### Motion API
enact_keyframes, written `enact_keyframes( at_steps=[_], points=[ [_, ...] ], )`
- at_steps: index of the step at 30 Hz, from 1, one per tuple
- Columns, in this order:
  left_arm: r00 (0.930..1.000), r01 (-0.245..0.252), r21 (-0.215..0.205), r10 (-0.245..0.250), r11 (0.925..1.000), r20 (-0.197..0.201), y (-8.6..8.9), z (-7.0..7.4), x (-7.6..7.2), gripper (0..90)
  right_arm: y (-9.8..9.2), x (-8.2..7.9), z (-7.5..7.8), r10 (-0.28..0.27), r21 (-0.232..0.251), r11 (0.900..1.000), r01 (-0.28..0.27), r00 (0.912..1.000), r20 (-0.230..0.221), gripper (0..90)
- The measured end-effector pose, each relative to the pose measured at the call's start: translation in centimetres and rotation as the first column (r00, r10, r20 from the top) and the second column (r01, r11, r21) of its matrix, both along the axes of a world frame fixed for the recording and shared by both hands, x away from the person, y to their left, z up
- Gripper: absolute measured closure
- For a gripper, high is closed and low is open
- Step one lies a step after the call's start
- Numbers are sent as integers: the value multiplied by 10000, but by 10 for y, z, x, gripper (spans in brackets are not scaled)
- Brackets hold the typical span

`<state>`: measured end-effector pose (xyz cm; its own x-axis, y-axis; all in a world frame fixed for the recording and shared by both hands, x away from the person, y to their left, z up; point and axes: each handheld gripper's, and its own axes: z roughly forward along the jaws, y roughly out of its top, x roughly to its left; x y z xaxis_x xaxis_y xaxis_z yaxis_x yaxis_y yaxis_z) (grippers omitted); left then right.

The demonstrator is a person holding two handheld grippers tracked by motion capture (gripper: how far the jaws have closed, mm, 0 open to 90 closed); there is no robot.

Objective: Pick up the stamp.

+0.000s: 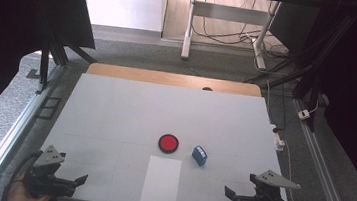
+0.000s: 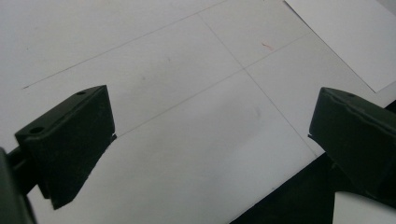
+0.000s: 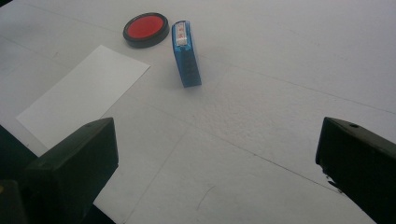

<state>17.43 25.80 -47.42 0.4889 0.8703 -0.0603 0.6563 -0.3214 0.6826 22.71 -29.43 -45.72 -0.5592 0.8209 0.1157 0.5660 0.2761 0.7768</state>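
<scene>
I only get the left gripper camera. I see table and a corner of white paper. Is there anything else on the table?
Observer: Yes, a round red ink pad sits just beyond the paper.
Operator: Anything next to it?
Observer: A small blue stamp lies on its side beside the pad, apart from it.
Operator: Is the other gripper holding something?
Observer: No, the right gripper is open with only bare table between its jaws.
</scene>
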Motion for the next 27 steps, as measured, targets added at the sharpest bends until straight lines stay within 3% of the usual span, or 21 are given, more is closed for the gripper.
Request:
enact_keyframes(
  at_steps=[14, 27],
  points=[
    [9998, 123, 13, -123, 9999, -158, 0, -1, 1, 1, 7, 0, -1, 470, -562, 9973, -477, 9988, -145, 0],
    [9992, 250, -134, -254, 9996, -305, 0, -1, 3, 0, 9, -1, 0, 709, -666, 9953, -708, 9975, 0, 0]
  ],
)
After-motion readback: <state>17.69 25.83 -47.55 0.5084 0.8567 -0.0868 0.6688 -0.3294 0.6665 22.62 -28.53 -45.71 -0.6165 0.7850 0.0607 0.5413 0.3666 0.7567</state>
